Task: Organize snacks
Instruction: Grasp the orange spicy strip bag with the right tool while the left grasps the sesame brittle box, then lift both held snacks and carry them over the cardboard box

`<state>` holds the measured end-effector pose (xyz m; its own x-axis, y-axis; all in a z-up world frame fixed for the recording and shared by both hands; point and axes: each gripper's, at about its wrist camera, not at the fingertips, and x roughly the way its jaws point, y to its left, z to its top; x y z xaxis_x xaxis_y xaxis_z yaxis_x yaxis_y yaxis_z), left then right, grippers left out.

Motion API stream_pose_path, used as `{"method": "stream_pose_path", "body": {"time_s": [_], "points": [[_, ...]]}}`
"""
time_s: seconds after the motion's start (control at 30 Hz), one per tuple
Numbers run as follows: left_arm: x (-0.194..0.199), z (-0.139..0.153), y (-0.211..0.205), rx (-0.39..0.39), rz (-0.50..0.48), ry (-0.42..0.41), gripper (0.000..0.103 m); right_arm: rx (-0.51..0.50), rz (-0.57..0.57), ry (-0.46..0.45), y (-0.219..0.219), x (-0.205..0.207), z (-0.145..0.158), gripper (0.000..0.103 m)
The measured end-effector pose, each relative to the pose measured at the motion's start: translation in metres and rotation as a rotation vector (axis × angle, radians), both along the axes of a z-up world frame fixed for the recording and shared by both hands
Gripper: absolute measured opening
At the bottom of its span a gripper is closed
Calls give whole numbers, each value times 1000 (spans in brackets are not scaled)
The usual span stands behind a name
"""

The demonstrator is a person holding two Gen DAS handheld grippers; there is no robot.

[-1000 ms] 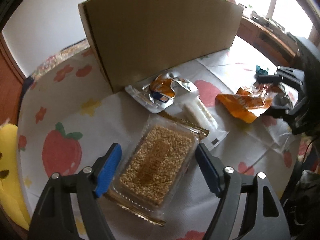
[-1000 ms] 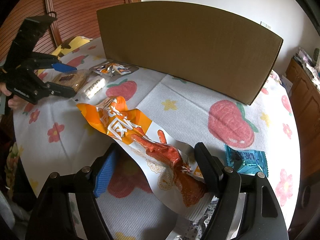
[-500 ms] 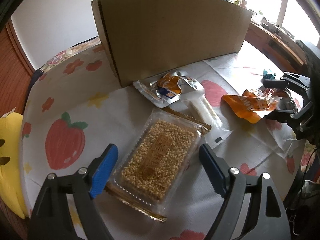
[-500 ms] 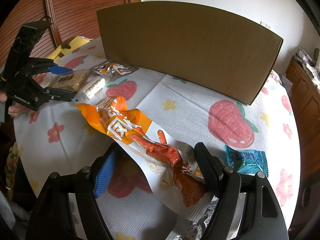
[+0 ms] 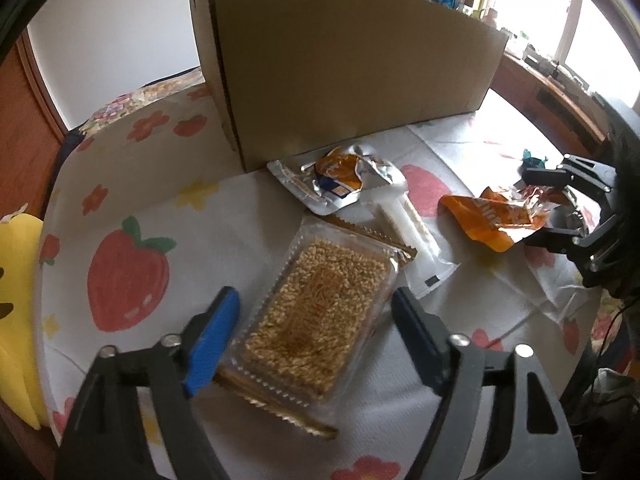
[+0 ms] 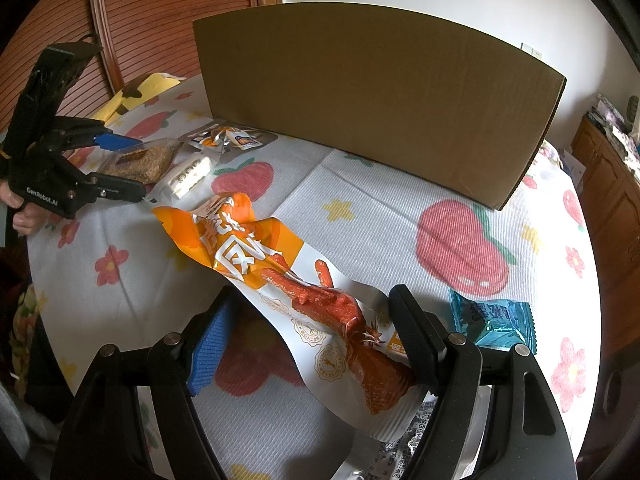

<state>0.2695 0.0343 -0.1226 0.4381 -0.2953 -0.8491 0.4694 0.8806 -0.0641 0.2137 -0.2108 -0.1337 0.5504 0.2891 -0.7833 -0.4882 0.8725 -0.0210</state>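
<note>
So far nothing visibly boxed. Your left gripper [image 5: 316, 320] jaws closing around grain bar tray [image 5: 320, 304], not yet pinching. Your right gripper [image 6: 310, 336] gapes astride orange snack bag [image 6: 280, 276]. Silver packet [image 5: 340, 180], white bar [image 5: 408, 224], blue candy [image 6: 492, 320] lie on table beside cardboard box [image 6: 380, 100].

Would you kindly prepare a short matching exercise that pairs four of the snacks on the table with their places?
Things:
1. sesame bar tray
2. orange snack bag
3. blue candy wrapper
4. silver foil pouch

Places:
A. closest to the front of the cardboard box
B. between the fingers of the left hand-held gripper
C. between the fingers of the right hand-held gripper
D. on the tablecloth just outside the right hand-held gripper's black finger

Pairs: 1-B, 2-C, 3-D, 4-A
</note>
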Motion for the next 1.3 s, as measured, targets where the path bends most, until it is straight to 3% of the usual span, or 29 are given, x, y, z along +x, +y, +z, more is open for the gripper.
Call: {"method": "stream_pose_path", "body": {"time_s": [0.13, 0.27, 0.63, 0.8, 0.87, 1.07, 1.3], "points": [[-9, 3, -2, -12, -23, -11, 48, 0, 0, 1, 0, 0, 0, 78], [-24, 4, -6, 16, -28, -44, 45, -1, 0, 0, 0, 0, 0, 78], [-66, 9, -1, -54, 26, -120, 44, -10, -2, 8, 2, 3, 0, 78], [-77, 14, -3, -88, 45, -152, 44, -6, -7, 8, 2, 3, 3, 58], [-82, 16, -6, -103, 51, -163, 44, -9, -6, 14, 2, 4, 5, 38], [-91, 23, -10, -136, 55, -185, 44, -64, -10, -25, 8, 0, 9, 32], [-95, 31, -16, -147, 55, -204, 44, -23, -33, -53, 4, -9, 20, 24]]}}
